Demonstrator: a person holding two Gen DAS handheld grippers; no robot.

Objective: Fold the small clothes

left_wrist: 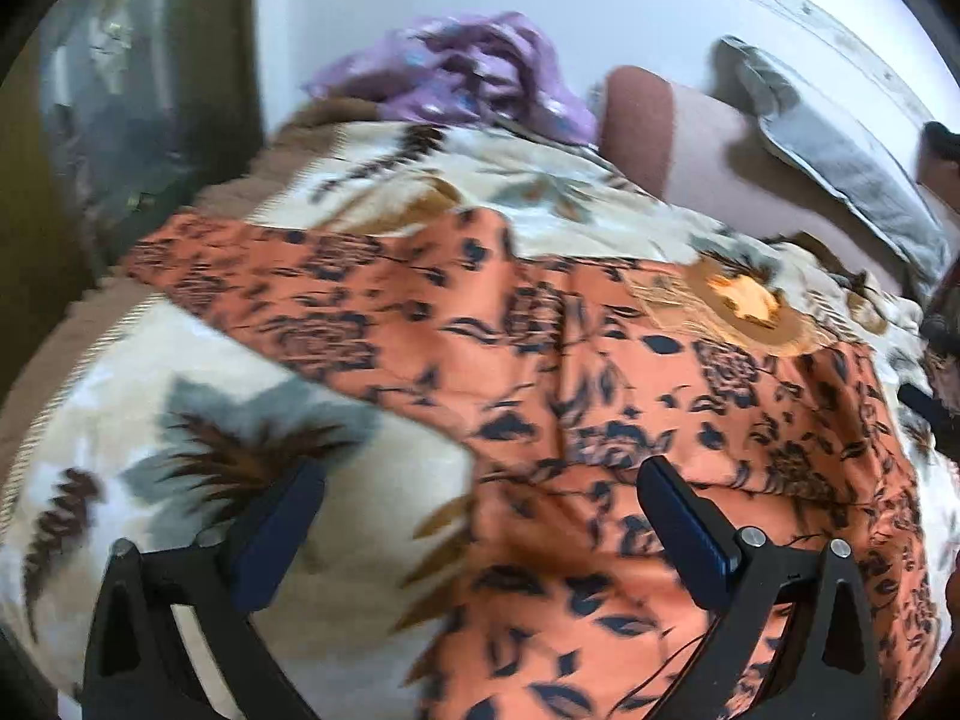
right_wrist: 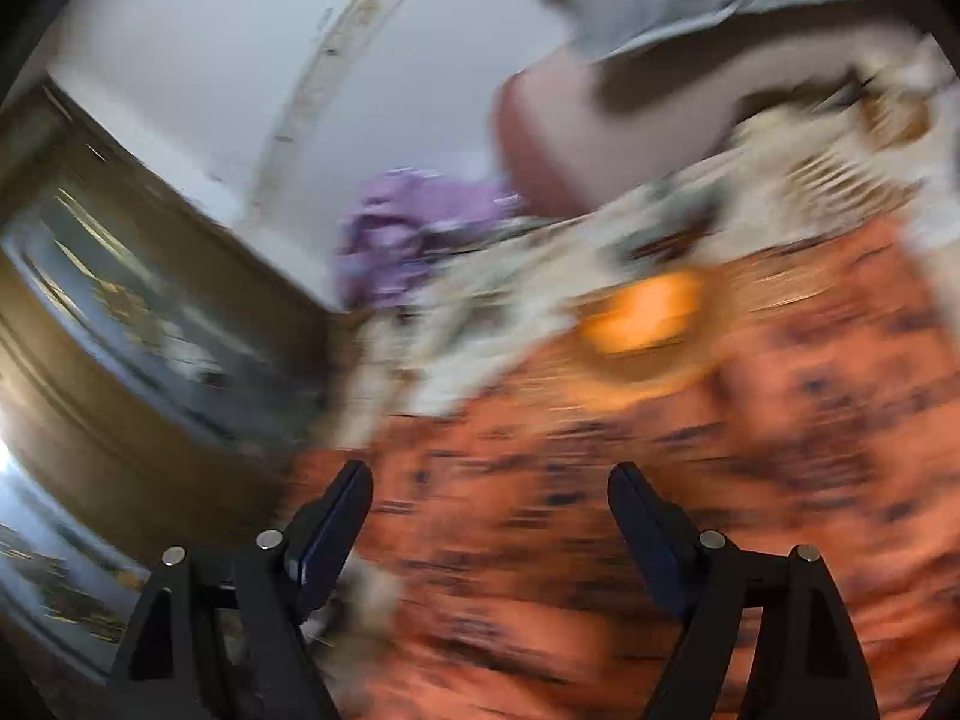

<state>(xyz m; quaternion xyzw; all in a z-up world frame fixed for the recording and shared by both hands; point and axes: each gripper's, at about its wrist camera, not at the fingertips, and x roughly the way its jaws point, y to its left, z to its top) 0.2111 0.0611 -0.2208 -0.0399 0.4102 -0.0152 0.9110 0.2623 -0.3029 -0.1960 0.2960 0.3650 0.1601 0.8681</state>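
Note:
An orange garment with a dark floral print (left_wrist: 600, 372) lies spread across a cream blanket with leaf patterns (left_wrist: 180, 420) on a bed. My left gripper (left_wrist: 480, 474) hovers above the garment's near edge, jaws wide apart, nothing between the pads. In the right wrist view, heavily blurred, the same orange garment (right_wrist: 660, 480) fills the lower right. My right gripper (right_wrist: 489, 474) stands open over it, with no cloth pinched between its fingers. A small orange patch (right_wrist: 648, 315) shows on the blanket beyond the garment.
A crumpled purple cloth (left_wrist: 480, 72) lies at the far end of the bed. A grey pillow (left_wrist: 840, 162) rests on a brownish sheet (left_wrist: 678, 138) at the right. A dark wooden cabinet with glass (right_wrist: 138, 300) stands left of the bed. White wall behind.

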